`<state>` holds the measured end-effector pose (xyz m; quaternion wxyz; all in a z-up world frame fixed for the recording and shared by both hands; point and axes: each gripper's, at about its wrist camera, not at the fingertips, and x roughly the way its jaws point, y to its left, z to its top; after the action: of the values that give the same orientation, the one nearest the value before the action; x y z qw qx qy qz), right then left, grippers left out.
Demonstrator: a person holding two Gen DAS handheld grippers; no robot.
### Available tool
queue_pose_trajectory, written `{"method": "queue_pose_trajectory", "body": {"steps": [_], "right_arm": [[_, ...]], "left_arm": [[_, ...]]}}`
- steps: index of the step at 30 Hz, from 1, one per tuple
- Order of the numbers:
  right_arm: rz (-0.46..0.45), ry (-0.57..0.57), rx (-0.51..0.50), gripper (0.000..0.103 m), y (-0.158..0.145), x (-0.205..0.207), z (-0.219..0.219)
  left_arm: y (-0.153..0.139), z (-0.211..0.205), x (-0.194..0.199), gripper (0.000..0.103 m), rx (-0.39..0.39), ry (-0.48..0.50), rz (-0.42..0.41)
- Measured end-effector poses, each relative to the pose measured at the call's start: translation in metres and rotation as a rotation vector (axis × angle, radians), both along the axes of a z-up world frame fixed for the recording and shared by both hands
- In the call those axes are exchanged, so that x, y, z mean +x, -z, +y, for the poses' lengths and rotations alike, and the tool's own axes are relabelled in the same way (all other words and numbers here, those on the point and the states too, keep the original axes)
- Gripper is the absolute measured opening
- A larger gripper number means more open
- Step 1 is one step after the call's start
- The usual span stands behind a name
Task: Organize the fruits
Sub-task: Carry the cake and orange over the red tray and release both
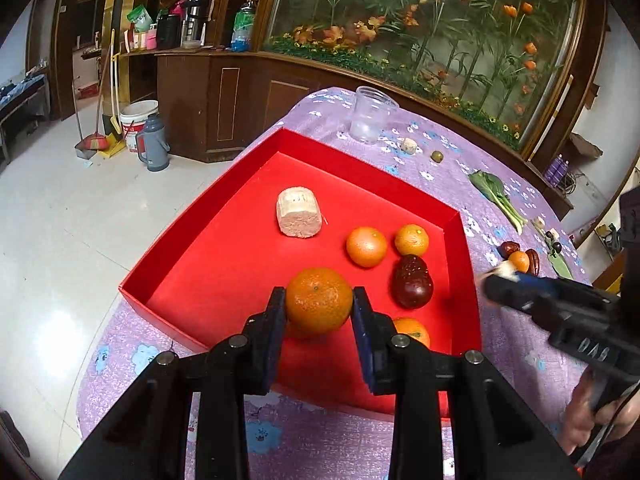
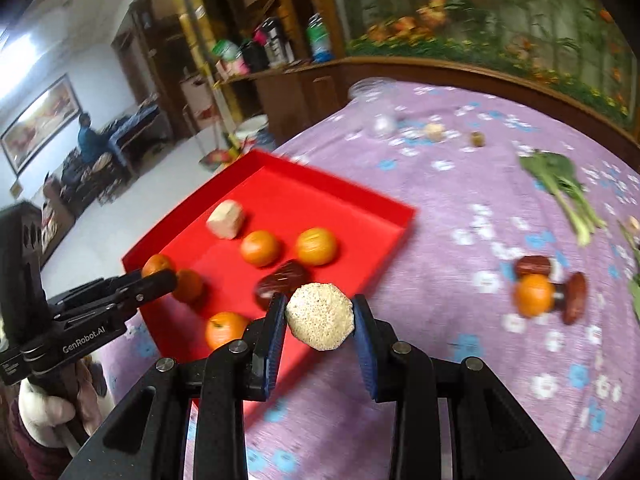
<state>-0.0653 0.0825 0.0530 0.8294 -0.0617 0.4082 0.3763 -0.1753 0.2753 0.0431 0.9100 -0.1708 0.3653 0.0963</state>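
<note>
My left gripper (image 1: pixel 319 306) is shut on an orange mandarin (image 1: pixel 319 301), held above the floor of the red tray (image 1: pixel 224 200). In the tray lie two more mandarins (image 1: pixel 366 246), a third one (image 1: pixel 412 330) near the front wall, a dark red fruit (image 1: pixel 412 286) and a beige cut piece (image 1: pixel 299 212). My right gripper (image 2: pixel 320 314) is shut on a pale grainy round piece (image 2: pixel 320 316), just outside the tray's right edge (image 2: pixel 396 240). On the cloth to the right lie a mandarin (image 2: pixel 534 295) and two dark red dates (image 2: pixel 532 266).
The purple flowered cloth (image 2: pixel 460 208) covers the table. On it stand a clear plastic cup (image 1: pixel 370 114), a small beige piece (image 1: pixel 409 145), a small green fruit (image 1: pixel 437 156) and a leafy green vegetable (image 1: pixel 496 196). The table's left edge drops to the tiled floor.
</note>
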Motion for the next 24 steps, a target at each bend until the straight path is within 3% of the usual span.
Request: {"method": "queue_pose_trajectory", "body": {"steps": [5,13,20,24], "right_arm": [[0.009,-0.043,-0.060,0.036,0.016,-0.004,0.033],[0.014,-0.039,-0.104,0.036,0.029,-0.002,0.040],[0.007,-0.052,-0.089,0.036,0.029,-0.003,0.044],[-0.004,-0.042,-0.068,0.048,0.024,-0.007,0.038]], "left_arm": [[0.001,-0.006,0.005,0.031,0.016,0.014,-0.002],[0.000,-0.007,0.012,0.034,0.025,0.004,-0.015],[-0.001,0.002,0.010,0.054,-0.027,-0.035,-0.011],[-0.007,0.009,0.005,0.070,-0.061,-0.072,-0.026]]}}
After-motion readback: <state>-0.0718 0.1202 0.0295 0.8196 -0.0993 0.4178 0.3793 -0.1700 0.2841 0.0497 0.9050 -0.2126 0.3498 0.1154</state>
